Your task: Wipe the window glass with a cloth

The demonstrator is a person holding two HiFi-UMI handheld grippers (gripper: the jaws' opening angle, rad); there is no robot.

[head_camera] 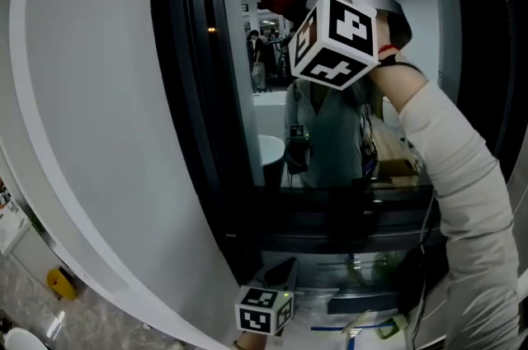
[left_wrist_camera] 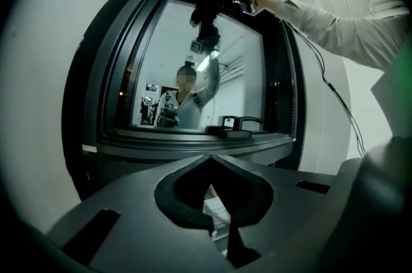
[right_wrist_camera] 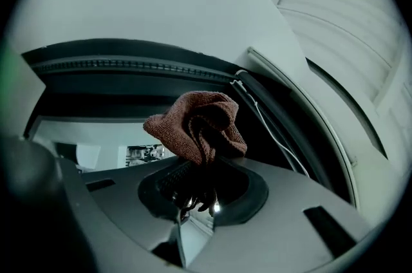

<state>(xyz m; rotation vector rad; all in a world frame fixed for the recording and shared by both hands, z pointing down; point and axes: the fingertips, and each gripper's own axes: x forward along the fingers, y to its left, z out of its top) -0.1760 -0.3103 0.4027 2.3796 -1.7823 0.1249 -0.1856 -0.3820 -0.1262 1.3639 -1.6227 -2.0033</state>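
Two grippers show. The right gripper (right_wrist_camera: 199,183), held high, pinches a rust-red cloth (right_wrist_camera: 197,124), a nubby terry wad that bulges past its tips near the top edge of the window glass (head_camera: 272,105). Whether the cloth touches the pane cannot be told. Just above those tips runs the dark window frame (right_wrist_camera: 135,65) with a ribbed strip, and to their right a thin white cable (right_wrist_camera: 278,131) trails down. A smooth, curved white wall (head_camera: 99,92) stands left of both grippers.

The left gripper (left_wrist_camera: 210,165) hangs well below, under the sill, with its jaws pressed together on nothing. Ahead of it a black handle (left_wrist_camera: 241,121) lies on the sill. The pane mirrors the person, so what lies behind it is hard to read. The clutter beside the left gripper's marker cube is cut off.
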